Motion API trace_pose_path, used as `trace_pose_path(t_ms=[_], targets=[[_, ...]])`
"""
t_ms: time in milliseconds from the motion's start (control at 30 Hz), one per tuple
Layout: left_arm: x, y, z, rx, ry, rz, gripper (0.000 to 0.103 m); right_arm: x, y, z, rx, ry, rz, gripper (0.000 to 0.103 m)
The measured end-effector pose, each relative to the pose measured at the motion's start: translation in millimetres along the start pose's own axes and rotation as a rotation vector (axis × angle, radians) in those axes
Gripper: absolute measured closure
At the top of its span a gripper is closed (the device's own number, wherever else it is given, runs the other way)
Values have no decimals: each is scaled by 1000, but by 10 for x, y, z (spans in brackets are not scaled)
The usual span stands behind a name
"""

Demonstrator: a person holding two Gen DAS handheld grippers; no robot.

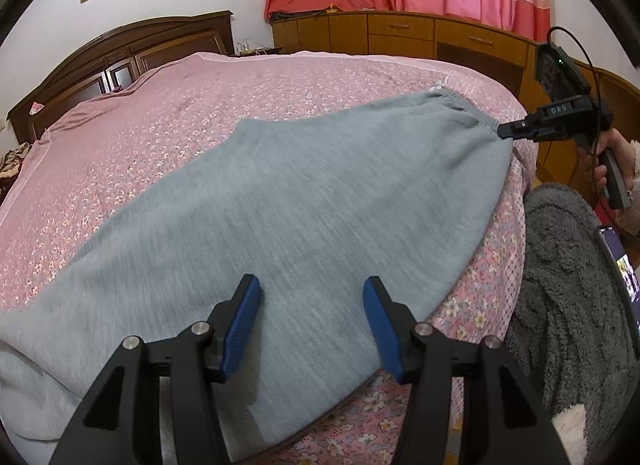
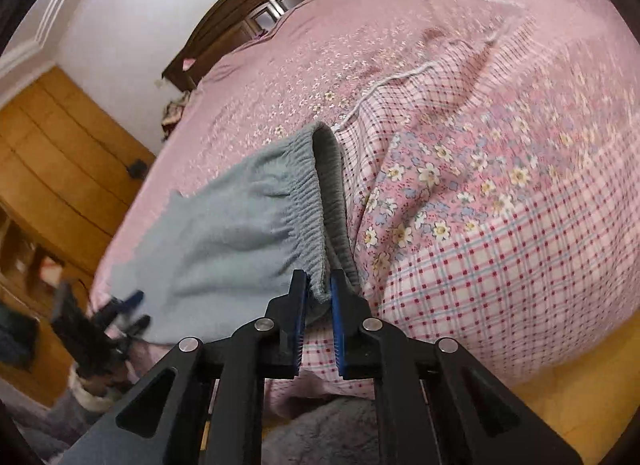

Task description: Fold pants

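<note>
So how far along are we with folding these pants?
Early. The grey pants lie flat on the bed, apparently already folded leg over leg. In hand: the right gripper pinches the waistband. The left gripper is open above the fabric. Crosswise folds remain.

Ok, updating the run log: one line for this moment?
pants: flat on bed | right claw: pinching waistband | left claw: open above leg

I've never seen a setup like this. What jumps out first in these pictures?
Grey pants sprawl across a pink floral bedspread. The right gripper pinches the gathered elastic waistband at the bed's near edge, while the left gripper hovers open over the cloth lower down.
</note>
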State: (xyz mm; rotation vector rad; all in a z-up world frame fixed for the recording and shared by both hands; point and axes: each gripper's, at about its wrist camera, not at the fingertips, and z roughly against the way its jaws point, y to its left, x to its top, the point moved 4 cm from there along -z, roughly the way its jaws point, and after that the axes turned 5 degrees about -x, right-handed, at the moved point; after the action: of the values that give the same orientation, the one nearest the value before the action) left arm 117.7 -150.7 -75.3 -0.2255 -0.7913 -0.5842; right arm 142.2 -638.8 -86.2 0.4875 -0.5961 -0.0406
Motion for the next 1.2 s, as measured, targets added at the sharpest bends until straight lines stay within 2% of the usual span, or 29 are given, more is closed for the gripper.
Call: trace_pose_path(t_ms=[33,100,133,167,200,233,267,300,367,400,433,467,500,533,600,633,667,700,800,867,933,1033,1067,1133,1200], targets=[[-3,-2,-1,2,-1,-2,46,15,12,-37,-11,9,8,89],[0,-11,9,5,-1,-8,46,50,47,-6,-35,0,22,80],[5,-16,17,8,1,-9,46,79,69,66,-94,-26,44,70],[12,-22,29,10,2,-8,46,90,153,85,-133,-51,68,70],[20,-27,51,12,3,-7,46,118,188,165,-208,-95,104,70],[30,-32,81,11,4,-4,46,165,265,318,-359,-183,159,70],[49,-36,118,-4,5,8,46,173,305,369,-424,-240,195,70],[71,-39,150,-20,1,20,46,202,440,463,-437,-290,227,70],[133,-47,228,-34,-21,28,46,221,724,487,-304,-287,261,73],[156,-52,250,-26,-28,19,46,200,850,427,-227,-253,278,75],[179,-53,245,-11,-29,5,46,173,974,333,-167,-212,295,82],[180,-50,221,-3,-20,1,46,131,1082,199,-128,-163,313,89],[162,-37,176,7,-1,4,46,91,1147,79,-111,-125,331,90],[128,-29,113,17,31,13,46,11,1175,-67,-104,-86,354,91],[26,-21,36,27,70,21,46,-112,1079,-308,-146,-29,369,92],[-13,-28,47,34,62,17,46,-136,981,-437,-192,9,360,93],[-39,-32,61,37,59,18,46,-153,835,-551,-279,44,350,102],[-59,-31,72,35,61,24,46,-158,714,-606,-337,58,338,102],[-100,-1,98,25,63,39,46,-60,670,-518,-289,44,284,102],[-106,0,98,29,64,32,46,117,835,-396,-282,-20,337,102],[-99,-15,85,39,66,23,45,326,962,-342,-209,-49,345,102],[-103,-40,68,44,69,14,45,556,1106,-572,-69,2,301,102],[-108,-31,69,44,70,16,45,565,1104,-671,-53,30,304,102],[-100,-27,62,44,72,17,45,563,1024,-1021,-91,104,318,102],[-98,-38,49,48,70,16,45,583,946,-1260,-146,132,337,103]])
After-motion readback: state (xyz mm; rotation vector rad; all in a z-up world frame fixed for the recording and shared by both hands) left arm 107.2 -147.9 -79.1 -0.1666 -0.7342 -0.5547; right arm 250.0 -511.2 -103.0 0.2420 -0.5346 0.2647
